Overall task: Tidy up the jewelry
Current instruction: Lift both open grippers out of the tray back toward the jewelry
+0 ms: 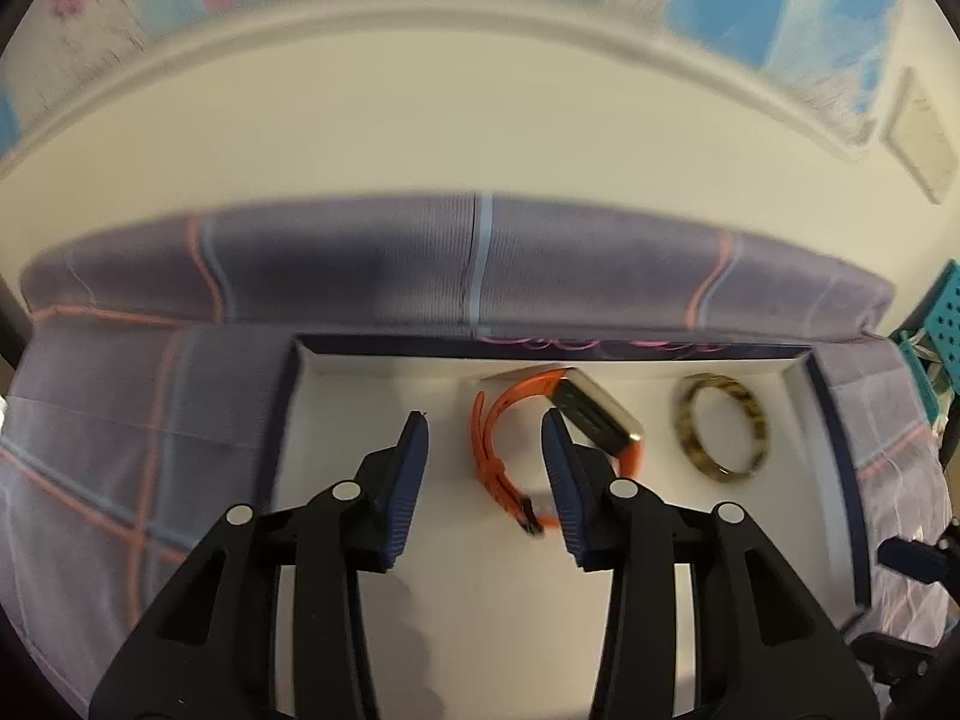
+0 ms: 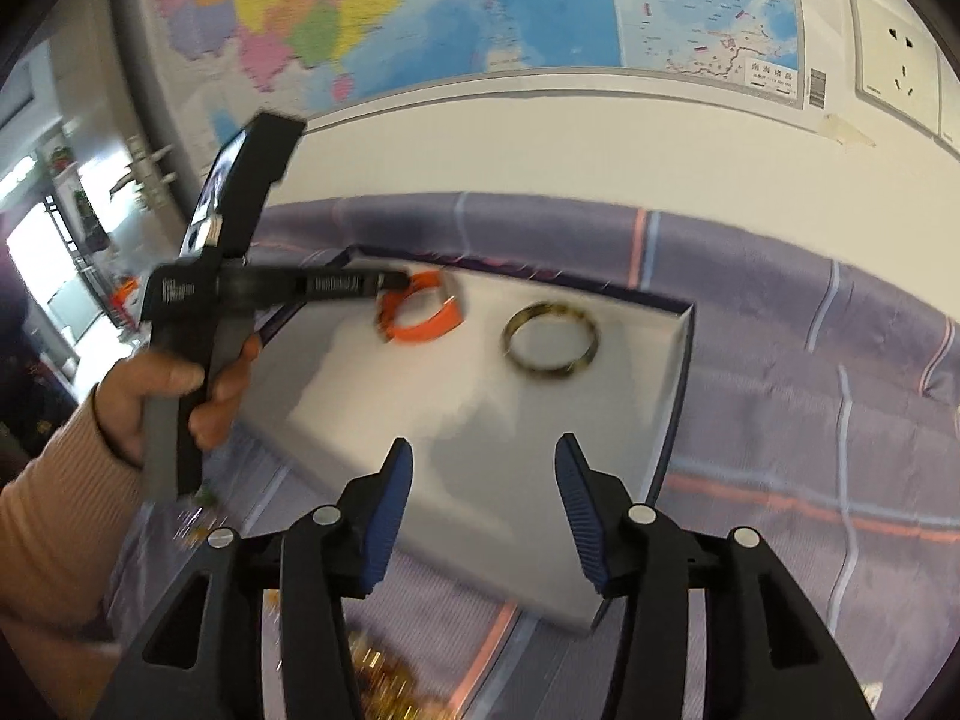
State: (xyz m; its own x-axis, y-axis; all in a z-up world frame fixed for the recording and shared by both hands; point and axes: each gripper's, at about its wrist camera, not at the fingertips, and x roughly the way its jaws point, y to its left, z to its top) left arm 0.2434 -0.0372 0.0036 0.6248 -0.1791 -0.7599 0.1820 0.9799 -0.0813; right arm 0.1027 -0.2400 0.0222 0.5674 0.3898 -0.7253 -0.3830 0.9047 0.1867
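Blue-padded left gripper (image 1: 485, 426) fingers stand apart over the white box (image 1: 372, 384), gripping nothing.
Just beyond its right finger, at centre frame, lies the orange watch (image 1: 510, 420); the mottled bangle (image 1: 723, 429) sits to its right, apart from it. Seen from the right wrist, the right gripper (image 2: 483, 450) at lower centre is likewise spread and empty, above the box's near edge; a hand (image 2: 162, 396) at left holds the other tool.

- The wall map (image 2: 540, 6) carried a small inset box of Chinese characters and a barcode, too small to read.
- Nothing else was legible.
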